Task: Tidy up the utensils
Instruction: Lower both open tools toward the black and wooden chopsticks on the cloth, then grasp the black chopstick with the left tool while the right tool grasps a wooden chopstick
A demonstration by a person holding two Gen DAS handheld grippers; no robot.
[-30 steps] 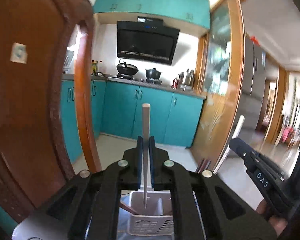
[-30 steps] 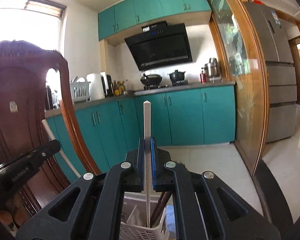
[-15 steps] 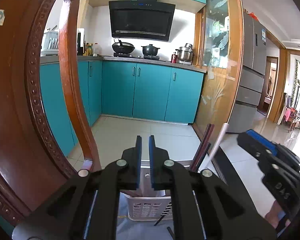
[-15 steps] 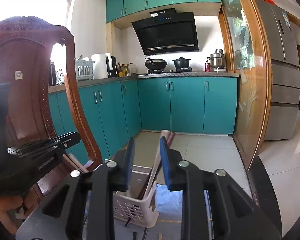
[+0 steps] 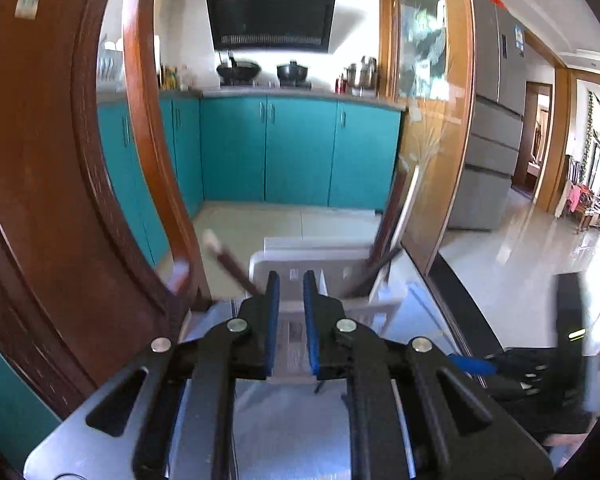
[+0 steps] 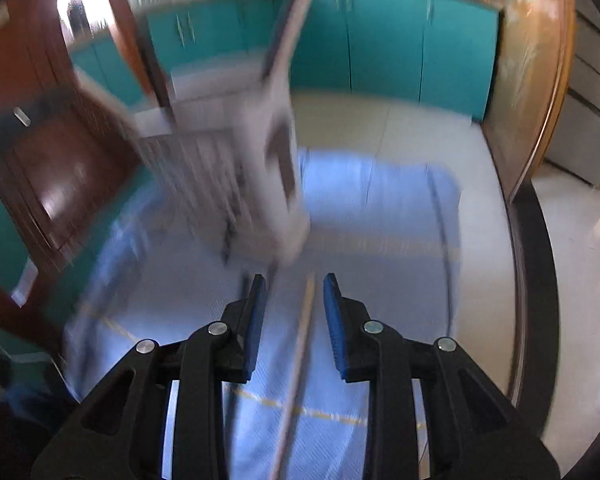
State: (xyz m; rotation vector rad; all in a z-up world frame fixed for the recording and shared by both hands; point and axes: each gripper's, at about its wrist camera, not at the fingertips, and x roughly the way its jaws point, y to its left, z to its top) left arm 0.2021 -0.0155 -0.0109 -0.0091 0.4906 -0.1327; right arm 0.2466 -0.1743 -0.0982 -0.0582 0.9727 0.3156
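The left gripper [image 5: 288, 280] hangs just in front of a white basket [image 5: 320, 258], its 2 blue pads parted and empty; chopsticks [image 5: 394, 216] lean in the basket's right corner, another [image 5: 230, 258] leans out over its left rim; the right gripper [image 6: 294, 286] is spread wide above a blue cloth [image 6: 380, 208], a pale chopstick [image 6: 304, 340] lying under the gap, contact unclear in the blur.

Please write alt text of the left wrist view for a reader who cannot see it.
The open left gripper points at a white slotted utensil basket on a table covered with a blue cloth. Dark chopsticks lean out of it, in front of teal kitchen cabinets and beside a wooden chair back.
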